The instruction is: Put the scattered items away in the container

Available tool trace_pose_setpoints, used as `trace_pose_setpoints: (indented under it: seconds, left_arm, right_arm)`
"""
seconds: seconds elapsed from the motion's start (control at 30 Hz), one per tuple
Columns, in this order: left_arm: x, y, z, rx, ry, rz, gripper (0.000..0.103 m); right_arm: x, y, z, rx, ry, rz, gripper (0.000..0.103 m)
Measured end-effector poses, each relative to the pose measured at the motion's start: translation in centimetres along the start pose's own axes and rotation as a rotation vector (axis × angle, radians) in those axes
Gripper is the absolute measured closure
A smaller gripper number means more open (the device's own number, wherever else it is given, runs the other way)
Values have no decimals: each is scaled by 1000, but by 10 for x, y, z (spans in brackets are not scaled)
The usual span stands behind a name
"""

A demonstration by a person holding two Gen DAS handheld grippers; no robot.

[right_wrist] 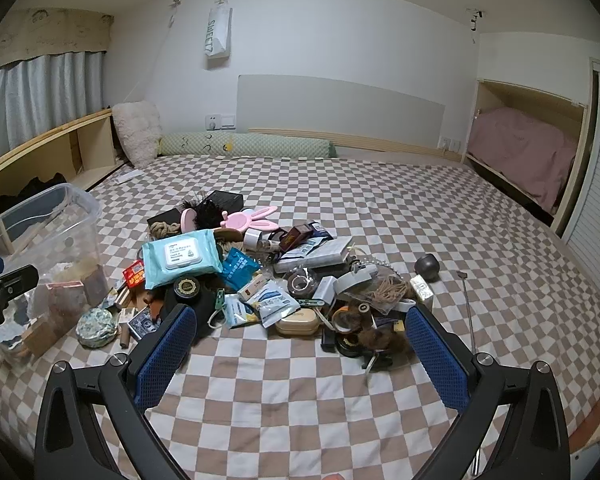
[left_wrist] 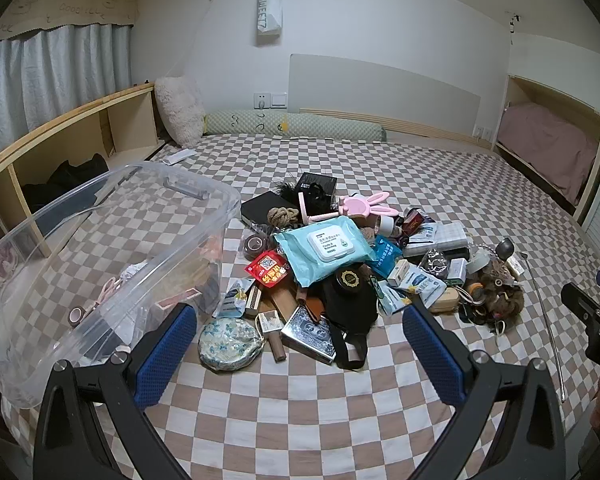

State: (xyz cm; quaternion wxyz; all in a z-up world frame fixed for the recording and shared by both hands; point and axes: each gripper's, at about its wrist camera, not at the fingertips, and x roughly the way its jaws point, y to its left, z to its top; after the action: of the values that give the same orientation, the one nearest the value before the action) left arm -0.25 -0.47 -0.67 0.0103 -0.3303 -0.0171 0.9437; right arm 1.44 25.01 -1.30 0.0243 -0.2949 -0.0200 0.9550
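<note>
- We hold both tongs spread wide, empty: left tongs [left_wrist: 296, 344], right tongs [right_wrist: 300, 340], knurled blue pads.
- Clear plastic container [left_wrist: 52, 300] sits at nine o'clock on the checked bed [left_wrist: 300, 400].
- Jumbled pile at twelve: glossy blue wipes pack [left_wrist: 326, 250], round floral pouch [left_wrist: 229, 343], pink bunny mirror [right_wrist: 249, 220].

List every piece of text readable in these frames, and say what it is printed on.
"SWEET7": white paper bag hanging on the wall.
"GOOD LUCK", partly legible: beige curtain valance.
Wet wipes pack: lid label too small to read.
Red snack packet: code square and characters, blurred.
Blue sachet: print unreadable.
Other packaging in the pile: too small.
</note>
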Motion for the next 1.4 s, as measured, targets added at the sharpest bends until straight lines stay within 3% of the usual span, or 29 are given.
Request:
trace_pose_setpoints:
  seconds: [0.43, 0.63, 0.77, 1.17, 1.4]
  left_arm:
    - [2, 2, -2, 2, 10, 4, 0]
    - [8, 3, -5, -9, 21, -4, 0]
    - [13, 4, -7, -37, 31, -28, 0]
    - [32, 1, -13, -78, 129, -111, 0]
    - [38, -19, -21, 5, 153, -113, 0]
  right_arm:
    - [7, 3, -3, -4, 8, 11, 0]
    - [7, 1, -12, 30, -60, 92, 0]
    - [12, 4, -19, 20, -86, 97, 0]
    - [61, -7, -66, 61, 77, 111, 0]
    - [97, -38, -90, 146, 189, 79, 0]
